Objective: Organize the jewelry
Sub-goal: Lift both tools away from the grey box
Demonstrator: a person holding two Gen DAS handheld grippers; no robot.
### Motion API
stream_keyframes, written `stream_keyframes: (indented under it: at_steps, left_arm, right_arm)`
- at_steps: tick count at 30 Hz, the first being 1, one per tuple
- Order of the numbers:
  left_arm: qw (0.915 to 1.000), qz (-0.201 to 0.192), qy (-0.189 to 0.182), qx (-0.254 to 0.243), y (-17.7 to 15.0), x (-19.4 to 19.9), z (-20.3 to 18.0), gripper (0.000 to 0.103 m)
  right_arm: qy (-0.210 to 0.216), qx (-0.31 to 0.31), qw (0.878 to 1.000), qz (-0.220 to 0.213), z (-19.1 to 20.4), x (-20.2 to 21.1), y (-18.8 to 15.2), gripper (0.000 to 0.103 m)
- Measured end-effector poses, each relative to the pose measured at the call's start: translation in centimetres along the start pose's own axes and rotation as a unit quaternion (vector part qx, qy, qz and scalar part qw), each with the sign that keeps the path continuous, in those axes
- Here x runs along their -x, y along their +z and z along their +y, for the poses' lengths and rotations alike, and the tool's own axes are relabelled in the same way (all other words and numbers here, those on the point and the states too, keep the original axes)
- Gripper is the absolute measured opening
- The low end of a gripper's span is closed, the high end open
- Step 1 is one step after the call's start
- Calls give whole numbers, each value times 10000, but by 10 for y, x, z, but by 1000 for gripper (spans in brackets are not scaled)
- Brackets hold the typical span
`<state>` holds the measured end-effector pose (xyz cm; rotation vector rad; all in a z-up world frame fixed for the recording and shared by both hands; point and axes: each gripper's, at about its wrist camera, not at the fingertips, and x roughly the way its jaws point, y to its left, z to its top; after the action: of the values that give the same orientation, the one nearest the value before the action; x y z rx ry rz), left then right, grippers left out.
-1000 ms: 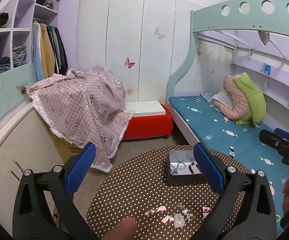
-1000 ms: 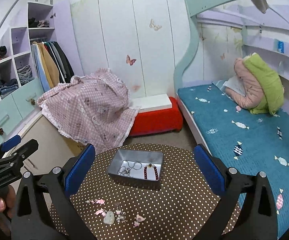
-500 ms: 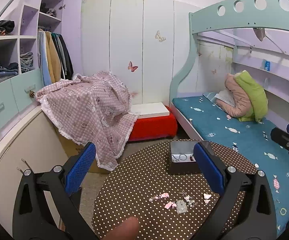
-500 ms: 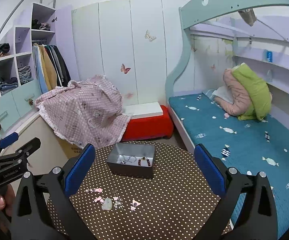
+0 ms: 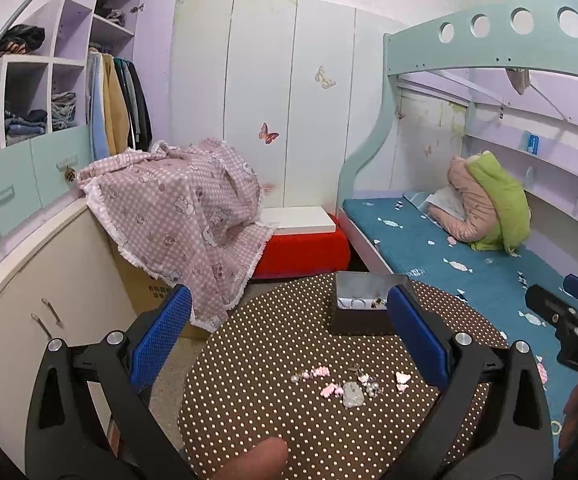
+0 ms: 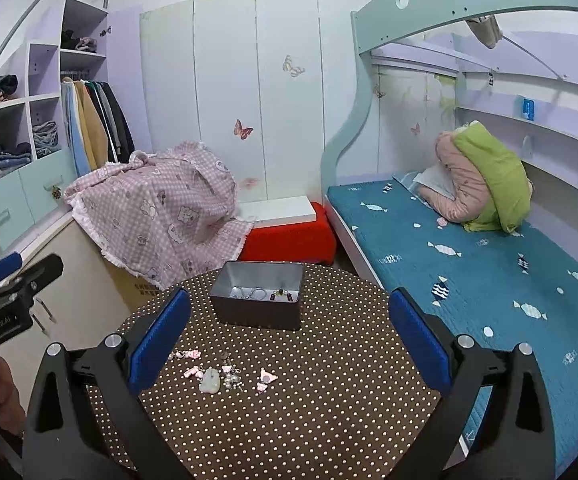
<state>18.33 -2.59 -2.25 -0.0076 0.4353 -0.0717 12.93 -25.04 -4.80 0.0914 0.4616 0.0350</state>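
trinkets (image 6: 225,374) before tin (image 6: 258,300) (on table (image 6: 329,400))

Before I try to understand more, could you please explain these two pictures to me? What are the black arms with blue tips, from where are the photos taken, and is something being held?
No robot is here. A person holds a hand tool in each hand: a black two-finger gripper with blue pads. Each tool carries a wide-angle camera looking forward along its fingers.

One picture comes from the left gripper, the other from the right gripper. Each also sees the other tool at its edge.

Both grippers are open and hold nothing.

Below them is a round table with a brown dotted cloth. On it stands an open grey metal box with some jewelry inside. Nearer the camera, loose small pink and pale jewelry pieces lie on the cloth, not yet sorted.
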Motion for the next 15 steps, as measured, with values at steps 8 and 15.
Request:
stream_keyframes:
  at_steps: [8, 15]
  left_arm:
    - [9999, 107, 21, -5, -19, 3, 5, 98]
    - [9996, 281, 49, 1, -36, -8, 15, 98]
  right_arm:
    - [-58, 95, 9999, 20, 7, 2, -4, 96]
    - [-73, 145, 9996, 224, 8, -10, -12, 96]
